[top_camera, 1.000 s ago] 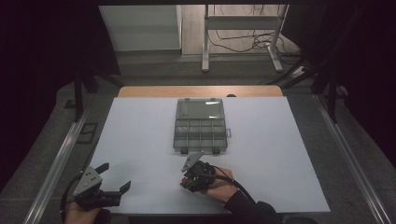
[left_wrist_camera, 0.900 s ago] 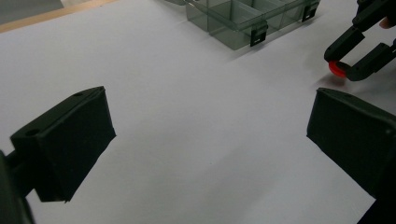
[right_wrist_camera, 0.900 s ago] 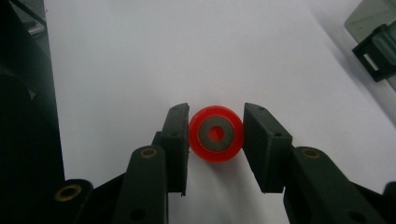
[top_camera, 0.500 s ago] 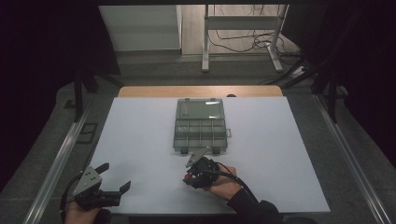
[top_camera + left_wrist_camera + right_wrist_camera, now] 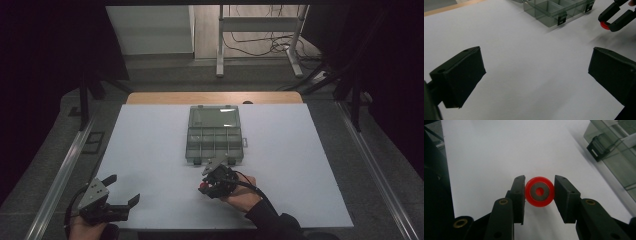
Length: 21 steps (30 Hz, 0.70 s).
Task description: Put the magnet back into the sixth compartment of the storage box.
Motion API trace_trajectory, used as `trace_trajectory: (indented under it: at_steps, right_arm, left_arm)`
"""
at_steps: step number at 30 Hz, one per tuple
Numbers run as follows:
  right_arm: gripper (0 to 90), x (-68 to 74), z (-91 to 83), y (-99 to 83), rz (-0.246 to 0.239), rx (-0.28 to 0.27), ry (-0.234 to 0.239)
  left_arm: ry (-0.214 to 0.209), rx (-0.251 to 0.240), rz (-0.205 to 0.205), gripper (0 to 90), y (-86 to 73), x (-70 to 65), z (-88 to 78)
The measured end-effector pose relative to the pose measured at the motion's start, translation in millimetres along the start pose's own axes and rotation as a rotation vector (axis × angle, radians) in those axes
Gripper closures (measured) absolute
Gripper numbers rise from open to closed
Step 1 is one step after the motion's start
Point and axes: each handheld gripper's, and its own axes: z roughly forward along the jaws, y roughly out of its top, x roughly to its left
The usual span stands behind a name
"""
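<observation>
Left claw (image 5: 121, 194) at the near left corner of the white counter (image 5: 150, 150), held by a hand at the bottom edge. Jaws wide apart, nothing between them; bare counter surface visible in the gap in the left gripper view. Grey three-cornered plate on top, cable looping back toward the wrist.

Right claw (image 5: 206, 186) near the middle of the counter's front half, well apart from the left one, gripped by a hand (image 5: 242, 192) in a dark sleeve. Jaws closed on a small red ring (image 5: 539, 191), one pad pressed to either side of it. Grey washer-like face and a red centre hole on the ring in the right gripper view. Same ring seen as a red spot (image 5: 202, 188) at the jaw tips from above, and again at the upper right in the left gripper view (image 5: 604, 25). Whether lifted off the surface or resting on it: cannot tell.

Clear compartment box (image 5: 215, 134) just beyond the right claw, at mid-counter, lid open and laid back toward the far side. Black latches along its near edge. Compartment contents too small to tell.
</observation>
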Motion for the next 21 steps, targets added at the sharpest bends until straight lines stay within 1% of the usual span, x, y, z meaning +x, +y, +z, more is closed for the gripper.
trace_trajectory:
  at_steps: [3, 5, 9, 21]
  right_arm:
    - [62.5, -3.0, -2.2, 0.2, 0.001, -0.004, -0.006]
    - [62.5, -4.5, -4.1, 0.6, 0.012, -0.008, -0.012]
    - [62.5, -6.8, -5.7, 0.7, 0.009, -0.011, -0.016]
    - [62.5, -13.3, -8.5, 2.7, 0.023, -0.011, -0.036]
  left_arm:
    - [0.000, 0.001, 0.002, 1.1, 0.0, -0.1, 0.0]
    - [0.000, 0.004, 0.006, 1.1, 0.1, -0.1, -0.1]
    - [0.000, 0.004, 0.005, 1.1, 0.1, 0.0, -0.1]
    - [0.003, 0.007, 0.009, 1.1, 0.4, -0.7, 0.4]
